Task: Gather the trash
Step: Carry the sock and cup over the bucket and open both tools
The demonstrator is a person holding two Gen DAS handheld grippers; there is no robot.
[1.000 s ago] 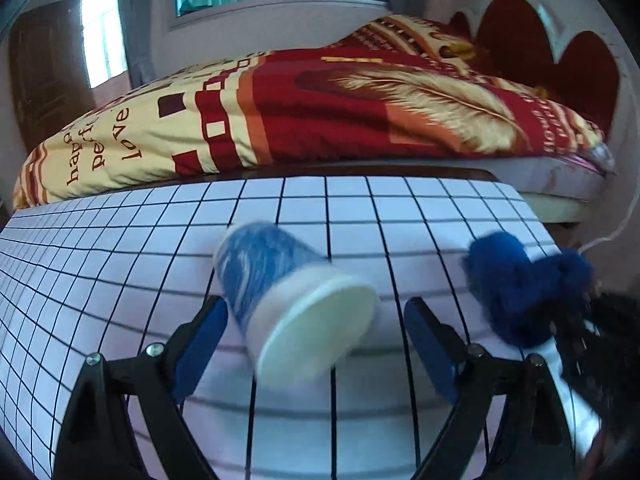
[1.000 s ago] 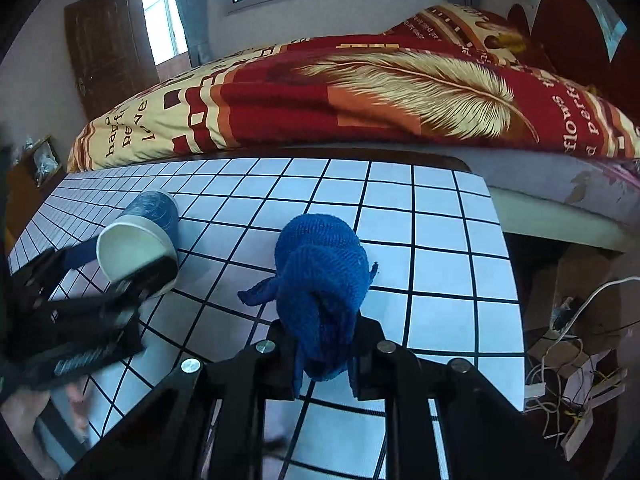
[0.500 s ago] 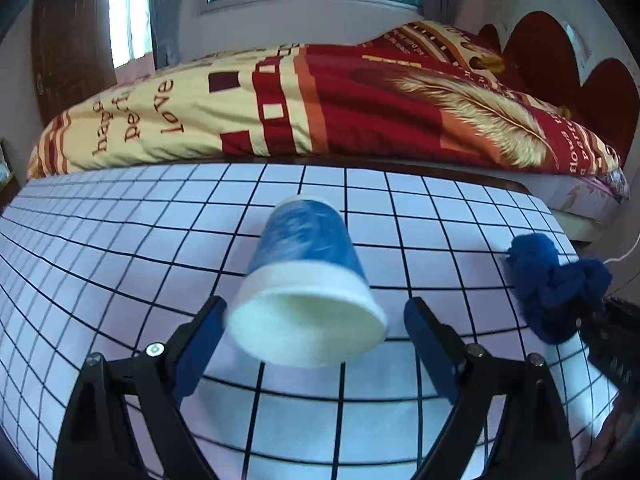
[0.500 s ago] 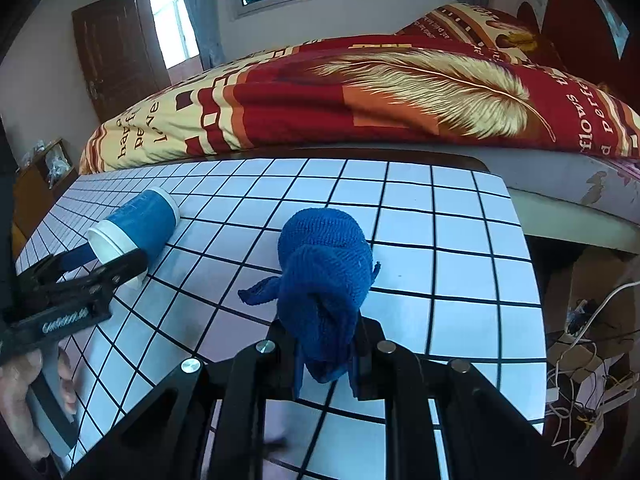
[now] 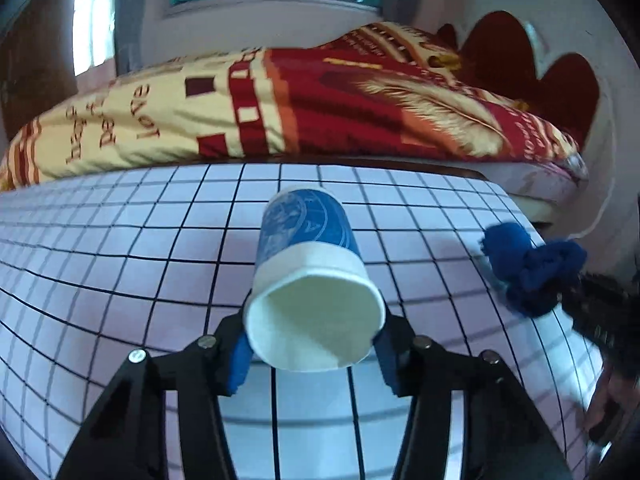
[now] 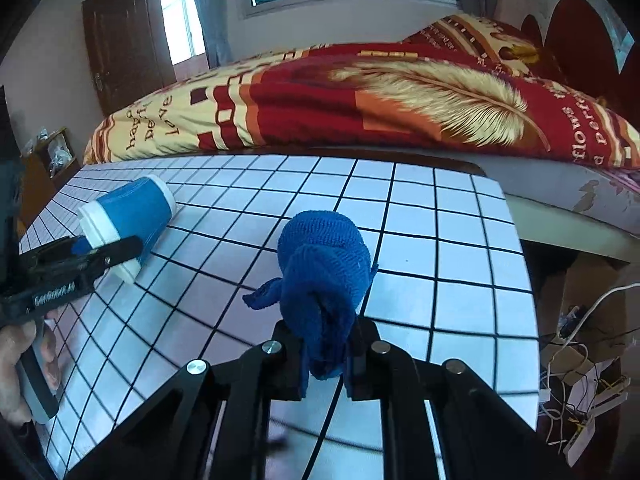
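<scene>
A blue paper cup with a white rim (image 5: pixel 310 280) is seen lying on its side on the desk covered with a white sheet ruled in a black grid (image 5: pixel 120 248), its open mouth turned toward the left wrist camera. The left hand-held gripper (image 5: pixel 312 354) is placed around the cup's rim end, and its jaws are closing, with the blue pads (image 5: pixel 240 360) pressed against both sides of the rim. In the right wrist view the same cup (image 6: pixel 128 216) is seen at the left, clamped by the left hand-held gripper (image 6: pixel 106 254), whose handle is held by a person's hand (image 6: pixel 16 368).

A crumpled blue knitted cloth (image 6: pixel 324 276) is gripped by the right hand-held gripper (image 6: pixel 328 356), whose jaws are drawn nearly together on the cloth's lower end, the rest of it standing above the desk. Behind the desk a bed with a red and yellow feather-patterned blanket (image 6: pixel 360 100) is seen.
</scene>
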